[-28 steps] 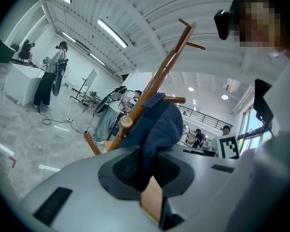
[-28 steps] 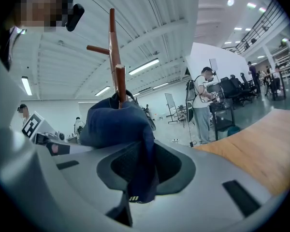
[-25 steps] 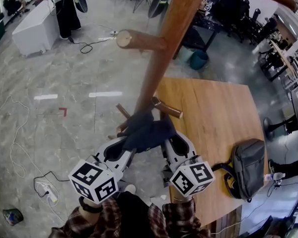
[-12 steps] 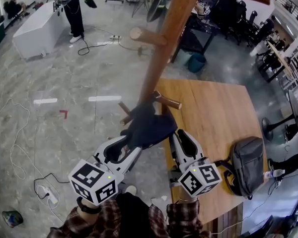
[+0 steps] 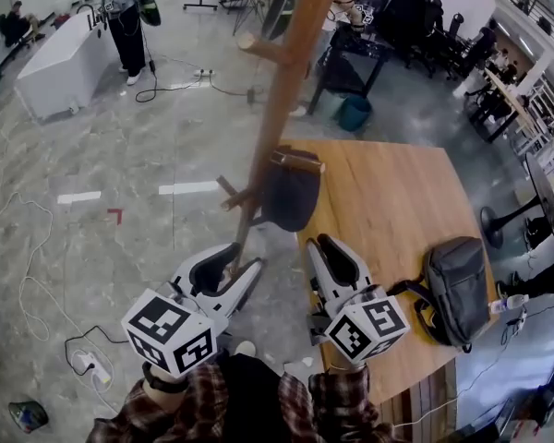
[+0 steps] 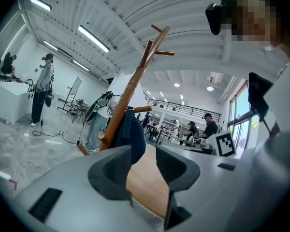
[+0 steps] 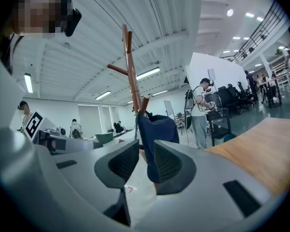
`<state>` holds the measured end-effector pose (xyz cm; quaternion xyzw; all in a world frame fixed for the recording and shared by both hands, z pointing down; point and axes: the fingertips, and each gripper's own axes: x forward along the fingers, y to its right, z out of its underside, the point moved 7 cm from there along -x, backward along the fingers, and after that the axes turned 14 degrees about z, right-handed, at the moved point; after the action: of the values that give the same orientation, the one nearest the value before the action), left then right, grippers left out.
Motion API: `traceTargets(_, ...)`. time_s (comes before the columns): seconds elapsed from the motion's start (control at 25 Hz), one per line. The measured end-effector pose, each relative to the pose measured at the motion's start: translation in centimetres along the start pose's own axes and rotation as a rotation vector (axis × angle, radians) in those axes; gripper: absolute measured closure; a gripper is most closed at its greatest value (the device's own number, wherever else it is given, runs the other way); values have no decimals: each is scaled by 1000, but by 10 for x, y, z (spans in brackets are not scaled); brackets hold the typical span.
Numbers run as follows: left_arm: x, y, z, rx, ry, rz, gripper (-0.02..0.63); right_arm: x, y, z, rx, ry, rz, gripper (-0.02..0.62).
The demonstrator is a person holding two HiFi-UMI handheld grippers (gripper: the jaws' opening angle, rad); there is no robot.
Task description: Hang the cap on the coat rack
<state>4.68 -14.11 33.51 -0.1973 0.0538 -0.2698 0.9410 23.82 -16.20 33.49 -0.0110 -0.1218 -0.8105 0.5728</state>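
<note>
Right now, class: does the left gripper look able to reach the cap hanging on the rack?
Probably yes. The cap hangs on a low peg just ahead of the open left gripper, with nothing between them.

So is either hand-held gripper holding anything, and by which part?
Nothing held: left hand-held gripper, just opened, and right hand-held gripper stand empty; cap hangs on coat rack.

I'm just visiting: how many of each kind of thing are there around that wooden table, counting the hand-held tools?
Cap: 1
Coat rack: 1
Table: 1
Bag: 1
Grippers: 2 (left gripper, right gripper)
Total: 6
</note>
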Motion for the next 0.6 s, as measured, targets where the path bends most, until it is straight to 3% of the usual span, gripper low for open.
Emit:
traceTargets(0.36, 1, 40, -18, 109, 31, 96, 463, -42, -40, -17, -29, 102, -47, 510)
traceTargets(0.48, -2, 46, -22, 154, 35, 97, 570, -52, -46, -21, -24, 140, -31, 570)
traceTargets(0.6, -5, 50, -25, 161, 32, 115, 594, -55, -53, -24, -16, 152, -38, 583)
